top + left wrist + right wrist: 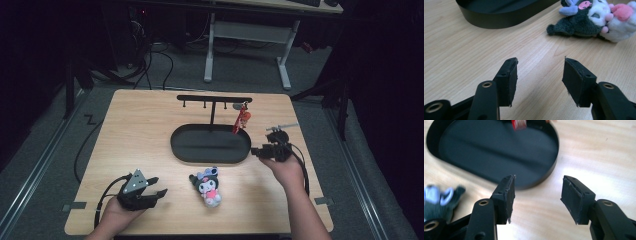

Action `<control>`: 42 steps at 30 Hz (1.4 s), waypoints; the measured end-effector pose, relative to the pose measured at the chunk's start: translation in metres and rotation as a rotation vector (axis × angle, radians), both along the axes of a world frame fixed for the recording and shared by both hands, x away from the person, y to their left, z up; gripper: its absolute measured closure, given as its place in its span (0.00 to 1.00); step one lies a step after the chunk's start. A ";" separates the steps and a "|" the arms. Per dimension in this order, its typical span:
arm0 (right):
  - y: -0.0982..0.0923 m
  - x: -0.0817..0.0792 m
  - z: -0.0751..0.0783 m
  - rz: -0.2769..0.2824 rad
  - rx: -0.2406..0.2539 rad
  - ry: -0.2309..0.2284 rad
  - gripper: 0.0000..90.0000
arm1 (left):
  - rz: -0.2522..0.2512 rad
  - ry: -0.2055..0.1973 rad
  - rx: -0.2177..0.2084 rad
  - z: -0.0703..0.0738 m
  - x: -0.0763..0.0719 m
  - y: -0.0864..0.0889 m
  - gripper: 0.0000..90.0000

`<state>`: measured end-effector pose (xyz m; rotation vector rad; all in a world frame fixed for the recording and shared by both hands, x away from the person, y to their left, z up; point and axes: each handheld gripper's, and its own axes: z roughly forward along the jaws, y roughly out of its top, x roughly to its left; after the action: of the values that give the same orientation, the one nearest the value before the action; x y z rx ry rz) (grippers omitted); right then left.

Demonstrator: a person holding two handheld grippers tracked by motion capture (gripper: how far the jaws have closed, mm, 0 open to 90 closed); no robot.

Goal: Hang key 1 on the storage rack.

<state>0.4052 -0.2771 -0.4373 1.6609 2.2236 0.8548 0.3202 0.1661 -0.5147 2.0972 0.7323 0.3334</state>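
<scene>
Fingers of the left gripper stand apart with bare wood between them and nothing held; in the left gripper view they point across the worktop toward a plush toy that lies well beyond their tips. Fingers of the right gripper are likewise spread and empty, and in the right gripper view they aim at the near rim of a black oval tray.

High view: the left gripper rests low at the front left of the worktop, held in the person's left hand. The right gripper sits at the right, just beside the right end of the tray, held in the right hand.

The plush toy, dark with a white face and pink body, lies on the wood in front of the tray and apart from it, between the two grippers. Its long axis runs roughly front to back, slightly tilted, with the head toward the tray and the pink body toward the person.

A black T-shaped hook stand rises behind the tray; a small red charm hangs from its right end, over the right part of the tray.
</scene>
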 end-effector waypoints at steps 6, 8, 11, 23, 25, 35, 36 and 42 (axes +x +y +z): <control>-0.011 -0.057 -0.036 -0.019 0.046 -0.169 0.49 | 0.017 0.003 0.004 0.001 0.002 -0.007 0.60; -0.015 -0.074 -0.049 -0.038 0.060 -0.211 0.50 | 0.029 0.025 -0.005 -0.001 0.005 -0.011 0.70; -0.021 -0.105 -0.067 -0.085 0.068 -0.322 0.56 | 0.026 0.066 -0.001 -0.005 0.007 -0.022 0.83; -0.032 -0.142 -0.063 0.008 0.081 -0.313 0.53 | -0.019 0.045 0.116 -0.005 0.003 -0.107 1.00; -0.033 -0.143 -0.063 0.005 0.100 -0.309 0.54 | -0.029 0.040 0.133 -0.007 0.005 -0.120 1.00; -0.047 -0.148 -0.060 -0.042 0.125 -0.328 0.54 | -0.178 0.047 0.162 -0.008 0.000 -0.206 1.00; -0.049 -0.148 -0.060 -0.049 0.129 -0.325 0.54 | -0.191 0.042 0.166 -0.008 -0.002 -0.211 1.00; -0.053 -0.147 -0.063 -0.064 0.146 -0.313 0.54 | -0.201 0.041 0.156 -0.002 -0.011 -0.204 0.94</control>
<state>0.2585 -0.3300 -0.5004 1.5248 1.9281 1.1935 0.3097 -0.0383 -0.5169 2.3087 0.5269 0.2436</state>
